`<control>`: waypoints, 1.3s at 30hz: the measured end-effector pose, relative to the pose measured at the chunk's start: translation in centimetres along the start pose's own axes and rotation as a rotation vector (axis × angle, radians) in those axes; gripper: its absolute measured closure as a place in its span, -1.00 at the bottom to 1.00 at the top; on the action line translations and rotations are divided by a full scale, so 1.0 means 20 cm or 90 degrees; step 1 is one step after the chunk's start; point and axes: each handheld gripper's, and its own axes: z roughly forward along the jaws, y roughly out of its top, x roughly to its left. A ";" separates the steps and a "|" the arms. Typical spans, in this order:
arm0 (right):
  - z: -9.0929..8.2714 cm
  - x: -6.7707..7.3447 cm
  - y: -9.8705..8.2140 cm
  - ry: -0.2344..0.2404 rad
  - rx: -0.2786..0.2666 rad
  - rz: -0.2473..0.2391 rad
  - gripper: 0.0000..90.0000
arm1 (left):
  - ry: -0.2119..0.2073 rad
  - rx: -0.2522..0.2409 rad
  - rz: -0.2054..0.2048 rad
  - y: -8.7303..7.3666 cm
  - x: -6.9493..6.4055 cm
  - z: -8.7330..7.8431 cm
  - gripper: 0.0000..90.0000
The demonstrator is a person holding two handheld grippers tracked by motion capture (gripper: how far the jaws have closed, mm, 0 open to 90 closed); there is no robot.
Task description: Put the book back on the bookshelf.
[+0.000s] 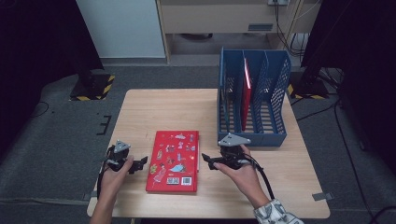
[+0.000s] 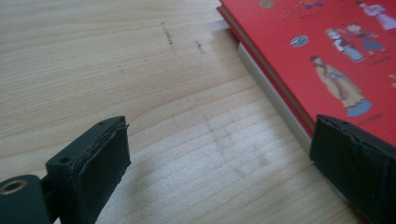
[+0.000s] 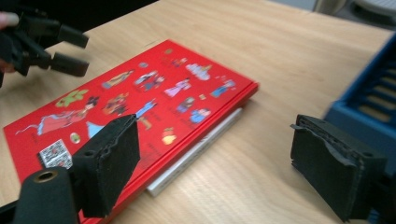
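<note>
Flanking the red picture book (image 1: 173, 161) on the wooden table (image 1: 159, 109): left gripper (image 1: 141, 164) at nine o'clock, right gripper (image 1: 206, 160) at three, both spread apart, gripping nothing.

A recording lab: a small wooden table (image 1: 154, 112) on grey carpet (image 1: 56, 140), ringed by black stands with hazard-striped bases (image 1: 93, 88), loose cables (image 1: 345, 135) trailing across the floor.

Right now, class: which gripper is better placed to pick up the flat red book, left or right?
Probably the left gripper: its open jaws already sit at the red book edge, one pad at its side. The right gripper, also open, hovers just off the opposite edge.
</note>
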 end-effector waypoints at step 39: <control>0.27 0.24 -0.22 0.130 0.128 -0.030 -0.82 | -0.099 0.010 0.077 0.08 -0.21 0.07 -0.91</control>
